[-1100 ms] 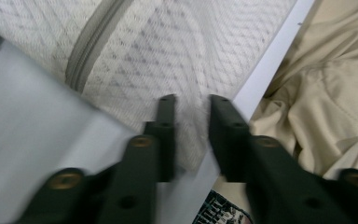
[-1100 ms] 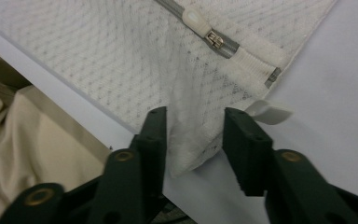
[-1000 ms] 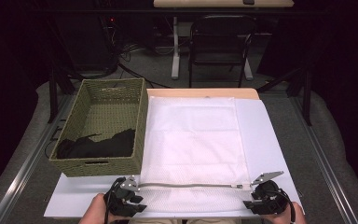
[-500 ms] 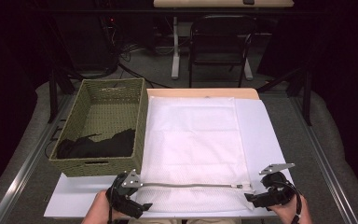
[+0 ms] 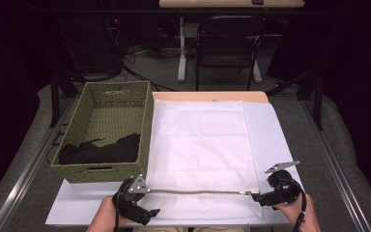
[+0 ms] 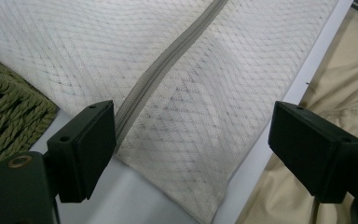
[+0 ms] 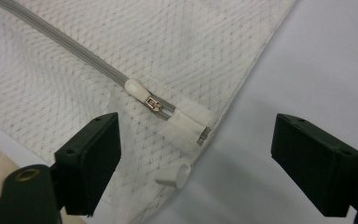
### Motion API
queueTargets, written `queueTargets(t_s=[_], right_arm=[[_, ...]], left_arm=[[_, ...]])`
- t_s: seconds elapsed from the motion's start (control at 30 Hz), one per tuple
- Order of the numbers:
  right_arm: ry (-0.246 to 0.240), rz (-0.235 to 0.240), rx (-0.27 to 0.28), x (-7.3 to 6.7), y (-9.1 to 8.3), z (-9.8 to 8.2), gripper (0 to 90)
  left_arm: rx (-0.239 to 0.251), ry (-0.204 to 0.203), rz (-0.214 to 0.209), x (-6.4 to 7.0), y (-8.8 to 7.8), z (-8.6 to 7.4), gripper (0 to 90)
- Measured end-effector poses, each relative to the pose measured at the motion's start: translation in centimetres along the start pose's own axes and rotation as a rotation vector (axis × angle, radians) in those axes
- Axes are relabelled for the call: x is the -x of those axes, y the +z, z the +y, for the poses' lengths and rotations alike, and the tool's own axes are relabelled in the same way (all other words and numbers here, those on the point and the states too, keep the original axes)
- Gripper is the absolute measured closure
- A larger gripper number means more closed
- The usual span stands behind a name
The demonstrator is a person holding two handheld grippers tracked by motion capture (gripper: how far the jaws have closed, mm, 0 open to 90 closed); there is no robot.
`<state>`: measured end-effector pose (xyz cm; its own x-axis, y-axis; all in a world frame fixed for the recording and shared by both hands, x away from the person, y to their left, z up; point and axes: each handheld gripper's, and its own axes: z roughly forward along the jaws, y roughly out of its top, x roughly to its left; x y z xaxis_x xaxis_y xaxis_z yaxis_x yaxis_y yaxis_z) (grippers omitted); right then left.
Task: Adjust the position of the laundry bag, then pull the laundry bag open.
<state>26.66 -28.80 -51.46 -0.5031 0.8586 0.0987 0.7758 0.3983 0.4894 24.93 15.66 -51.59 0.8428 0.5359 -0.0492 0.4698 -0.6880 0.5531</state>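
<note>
Bag: one white mesh bag (image 5: 200, 154) lies flat on the white sheet (image 5: 270, 140) on the tabletop (image 5: 212, 96), just right of the basket.
Zipper: one grey zipper (image 5: 198, 192) runs along the near edge of the bag, from the left claw to the right claw.
Basket: one green woven basket (image 5: 79, 130) stands at the left of the bag, touching its edge. One heap of black cloth (image 5: 101, 151) lies in its near end.
Claws: two, one in each hand.
Left claw: the left claw (image 5: 142, 212) is spread wide and has just been opening. Its jaws stand over the left end of the zipper and pinch nothing.
Right claw: the right claw (image 5: 261, 198) is spread wide too and has just been opening. It sits at the right end of the zipper with nothing pinched.
Chair: one black chair (image 5: 227, 48) stands far behind the tabletop.
High view alone tells: the whole bag, the basket with the black cloth, both hands.
Left gripper view alone tells: the bag's near left corner (image 6: 205, 205) close up, and beige cloth (image 6: 335, 88) past the sheet edge.
Right gripper view alone tells: the small gold zipper slider (image 7: 153, 103) with its white pull (image 7: 135, 87), a white band (image 7: 186, 126) at the zipper's end, and a small white tab (image 7: 173, 176) at the bag's edge.
</note>
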Motion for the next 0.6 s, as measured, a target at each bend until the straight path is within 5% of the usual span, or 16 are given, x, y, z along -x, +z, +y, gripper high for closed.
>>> queueTargets(t_s=[0.53,0.6], right_arm=[[0.016,0.021,-0.016,0.6,1.8,1.4,35.0],[0.042,0.072,0.006,0.9,1.8,1.2,41.2]], left_arm=[[-0.006,-0.004,-0.010,-0.1,0.4,0.0,15.2],[-0.005,-0.012,-0.027,-0.1,0.4,0.1,15.1]])
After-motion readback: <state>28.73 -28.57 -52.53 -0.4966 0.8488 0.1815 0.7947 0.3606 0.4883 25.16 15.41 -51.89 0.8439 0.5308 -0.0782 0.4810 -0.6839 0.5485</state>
